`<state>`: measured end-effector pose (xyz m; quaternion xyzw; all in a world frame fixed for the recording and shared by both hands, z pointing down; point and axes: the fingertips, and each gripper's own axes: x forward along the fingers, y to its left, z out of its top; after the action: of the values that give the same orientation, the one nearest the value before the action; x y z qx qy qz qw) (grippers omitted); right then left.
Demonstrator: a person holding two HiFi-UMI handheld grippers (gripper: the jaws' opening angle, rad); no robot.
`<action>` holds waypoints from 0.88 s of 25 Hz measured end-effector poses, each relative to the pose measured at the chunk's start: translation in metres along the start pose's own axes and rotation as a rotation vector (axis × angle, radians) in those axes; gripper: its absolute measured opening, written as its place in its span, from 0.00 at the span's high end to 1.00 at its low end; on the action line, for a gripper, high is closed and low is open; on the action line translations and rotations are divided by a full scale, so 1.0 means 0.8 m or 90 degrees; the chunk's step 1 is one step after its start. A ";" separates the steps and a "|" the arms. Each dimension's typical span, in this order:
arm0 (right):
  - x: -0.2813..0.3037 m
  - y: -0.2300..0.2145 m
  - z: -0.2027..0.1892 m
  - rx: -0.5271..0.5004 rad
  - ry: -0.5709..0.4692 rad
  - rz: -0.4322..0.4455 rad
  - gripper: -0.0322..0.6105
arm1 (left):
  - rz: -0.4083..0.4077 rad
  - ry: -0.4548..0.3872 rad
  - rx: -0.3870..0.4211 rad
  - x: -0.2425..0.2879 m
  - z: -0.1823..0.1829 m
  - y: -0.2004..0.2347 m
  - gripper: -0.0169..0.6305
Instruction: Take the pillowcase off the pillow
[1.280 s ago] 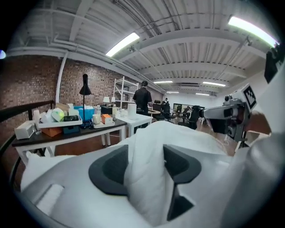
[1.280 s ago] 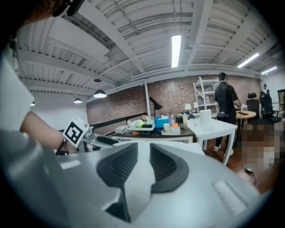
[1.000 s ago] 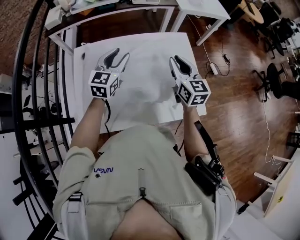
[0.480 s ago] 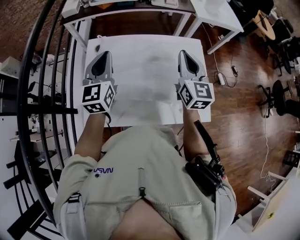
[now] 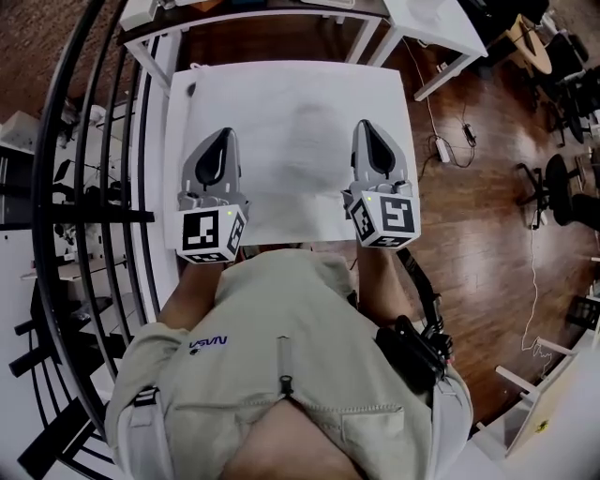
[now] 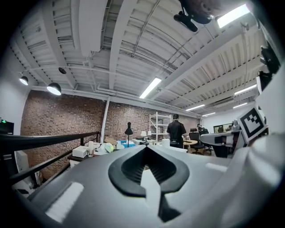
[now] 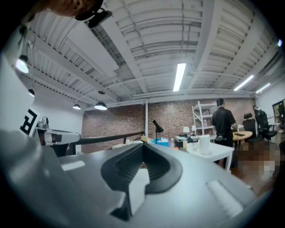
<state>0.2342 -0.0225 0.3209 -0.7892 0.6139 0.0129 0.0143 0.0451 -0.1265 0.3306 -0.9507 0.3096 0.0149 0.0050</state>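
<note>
Left gripper and right gripper sit side by side over the table's near end. Railing runs along its left, desk behind.

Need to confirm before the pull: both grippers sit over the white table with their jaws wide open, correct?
No. The left gripper and right gripper both have their jaws shut, tips together, as each gripper view shows. They do sit over the white table, as the head view shows.
</note>
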 end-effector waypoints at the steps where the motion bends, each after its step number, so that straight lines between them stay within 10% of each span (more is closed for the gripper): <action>1: -0.004 -0.002 -0.005 0.006 0.000 -0.006 0.95 | -0.004 0.000 0.004 0.001 -0.003 -0.003 0.96; 22: -0.021 -0.017 -0.028 0.023 0.017 -0.036 0.95 | -0.016 0.008 -0.004 0.013 -0.026 -0.007 0.97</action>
<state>0.2436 -0.0037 0.3438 -0.8060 0.5915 -0.0092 0.0204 0.0578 -0.1284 0.3507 -0.9545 0.2979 0.0098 0.0000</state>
